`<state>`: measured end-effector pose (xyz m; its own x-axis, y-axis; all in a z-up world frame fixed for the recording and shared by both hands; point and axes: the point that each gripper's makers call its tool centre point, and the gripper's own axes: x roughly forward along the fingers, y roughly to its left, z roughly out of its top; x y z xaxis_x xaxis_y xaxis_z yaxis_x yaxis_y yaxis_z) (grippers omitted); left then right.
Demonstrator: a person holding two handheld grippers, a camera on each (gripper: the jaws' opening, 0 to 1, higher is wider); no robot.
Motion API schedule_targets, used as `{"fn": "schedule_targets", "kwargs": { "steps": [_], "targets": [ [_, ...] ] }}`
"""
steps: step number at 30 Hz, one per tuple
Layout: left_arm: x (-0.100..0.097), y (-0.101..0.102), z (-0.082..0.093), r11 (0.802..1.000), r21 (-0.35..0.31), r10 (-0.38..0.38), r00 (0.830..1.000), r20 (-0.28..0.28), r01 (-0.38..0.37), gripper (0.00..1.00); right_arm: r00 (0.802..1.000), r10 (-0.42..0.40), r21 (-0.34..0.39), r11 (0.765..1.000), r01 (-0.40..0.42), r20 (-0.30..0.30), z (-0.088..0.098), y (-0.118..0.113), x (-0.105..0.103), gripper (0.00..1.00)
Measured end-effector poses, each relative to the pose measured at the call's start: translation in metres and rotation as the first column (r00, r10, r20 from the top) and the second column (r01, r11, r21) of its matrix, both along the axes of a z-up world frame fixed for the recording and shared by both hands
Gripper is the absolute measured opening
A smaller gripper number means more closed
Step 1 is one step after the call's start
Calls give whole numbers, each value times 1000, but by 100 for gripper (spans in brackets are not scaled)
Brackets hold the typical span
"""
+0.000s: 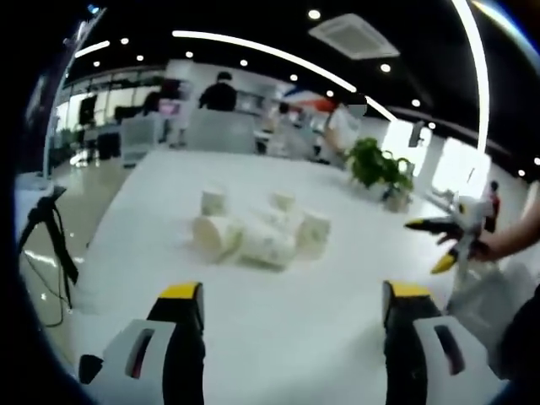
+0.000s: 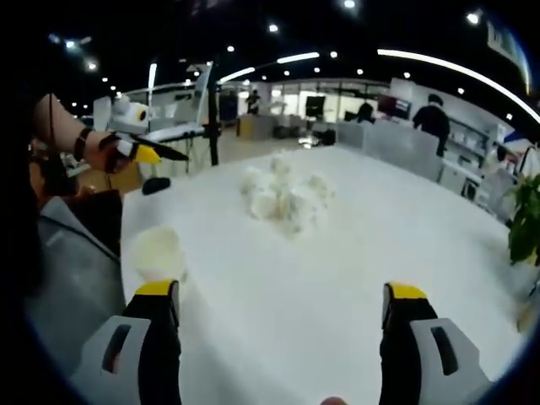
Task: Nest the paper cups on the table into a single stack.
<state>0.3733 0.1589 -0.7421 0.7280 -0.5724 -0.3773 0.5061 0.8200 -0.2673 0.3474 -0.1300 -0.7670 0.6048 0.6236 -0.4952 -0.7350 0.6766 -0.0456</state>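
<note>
- The cups (image 1: 257,232) lie in a loose cluster near the middle of the white table (image 1: 278,337); some stand upright, several lie on their sides, touching one another.
- In the right gripper view the same cluster (image 2: 285,198) sits well ahead, and one more cup (image 2: 159,251) stands apart near the table's edge, just past that gripper's left jaw.
- The left gripper (image 1: 287,291) hangs over bare table with its jaws spread wide, holding nothing.
- The right gripper (image 2: 283,291) is likewise spread and empty — both are well short of the cluster.
- The step in hand looks like the first approach: no cup is nested yet.
- To do it well, one gripper should pinch an upright cup by its wall and hold it steady as the base, mouth up.
- The other should take a toppled cup near its rim, turn it bottom-down, and line it up squarely before lowering — paper walls crush easily, so a light squeeze is wise.
- The lone cup by the edge is best fetched last.
</note>
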Motion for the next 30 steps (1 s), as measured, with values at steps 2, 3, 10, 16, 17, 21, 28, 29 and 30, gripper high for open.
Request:
{"fn": "schedule_targets", "kwargs": {
  "steps": [2,3,10,16,17,21,28,29,30],
  "targets": [
    [8,0,-8,1000,14,-2,1000,-8,2,85,1000,-2,2,1000,2,-8,-2,-2,0,98],
    [13,-1,-12,1000,0,2,1000,-16,-2,86,1000,0,-1,1000,0,-12,-3,-3,-1,98],
    [34,-12,-17,1000,-5,-11,1000,-16,11,85,1000,-12,-3,1000,12,-28,-7,-12,-2,98],
    [53,-12,-19,999,-50,6,1000,-25,-7,83,999,-22,-3,1000,22,-40,-9,-14,-5,97],
    [55,-11,-19,999,-48,8,1000,-23,-9,82,999,-24,-4,1000,23,-39,-9,-14,-5,97],
    [64,-9,-22,997,-71,18,999,-30,-20,81,998,-33,-1,999,33,-45,-10,-14,-7,97],
    [80,-8,-31,996,-91,15,999,-46,-19,80,998,-44,-5,999,44,-54,-11,-17,-10,96],
    [81,-9,-33,995,-94,13,999,-50,-18,80,998,-45,-7,999,44,-54,-10,-17,-10,96],
    [83,-9,-36,995,-98,12,998,-56,-17,79,997,-47,-8,999,47,-53,-9,-19,-11,96]
  ]
}}
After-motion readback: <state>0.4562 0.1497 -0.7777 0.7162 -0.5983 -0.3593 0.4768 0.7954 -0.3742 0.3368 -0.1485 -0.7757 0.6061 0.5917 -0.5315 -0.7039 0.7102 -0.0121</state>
